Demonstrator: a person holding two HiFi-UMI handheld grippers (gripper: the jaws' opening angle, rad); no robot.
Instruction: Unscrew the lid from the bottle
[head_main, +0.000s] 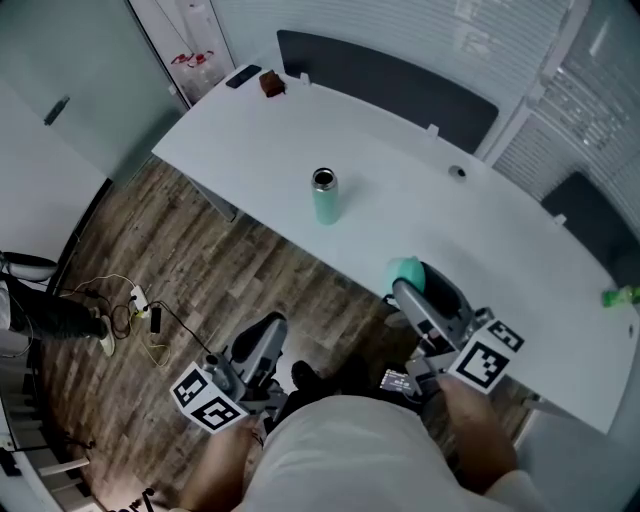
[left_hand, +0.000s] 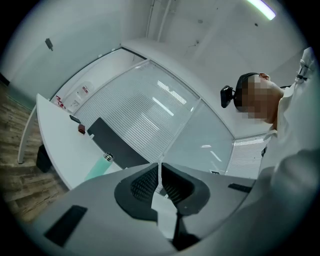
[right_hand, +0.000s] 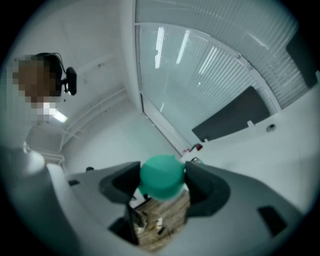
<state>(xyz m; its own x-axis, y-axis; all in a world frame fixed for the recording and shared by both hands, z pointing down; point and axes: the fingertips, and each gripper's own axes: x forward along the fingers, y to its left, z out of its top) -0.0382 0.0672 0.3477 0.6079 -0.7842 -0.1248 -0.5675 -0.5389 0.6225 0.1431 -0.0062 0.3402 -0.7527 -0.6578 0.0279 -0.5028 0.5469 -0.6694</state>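
Bottle (head_main: 325, 197) standing on the white table (head_main: 420, 180), well away from both tools, its metal mouth bare and uncapped. The left gripper view shows the same bottle (left_hand: 100, 167) far off, near the table edge.

Lid (right_hand: 161, 176), round and green, is clamped between the jaws of the right gripper (head_main: 412, 285), with a pad pressing on either side. In the head view it sits at that tool's tip, above the near table edge and well apart from the bottle.

Left gripper (head_main: 268, 328) hangs over the wood floor (head_main: 200, 260) close to the person's body. Its jaws are closed on each other with nothing between them, only a thin slit showing.

Step in hand, as judged: the unscrewing itself looks complete, since lid and bottle are separate, and what remains is disposing of the lid. The next move probably calls for carrying the lid forward over a bare part of the table, clear of the bottle, lowering it until it rests, and then parting the right jaws. The bottle stands unsupported, so any sweep near it risks tipping it.
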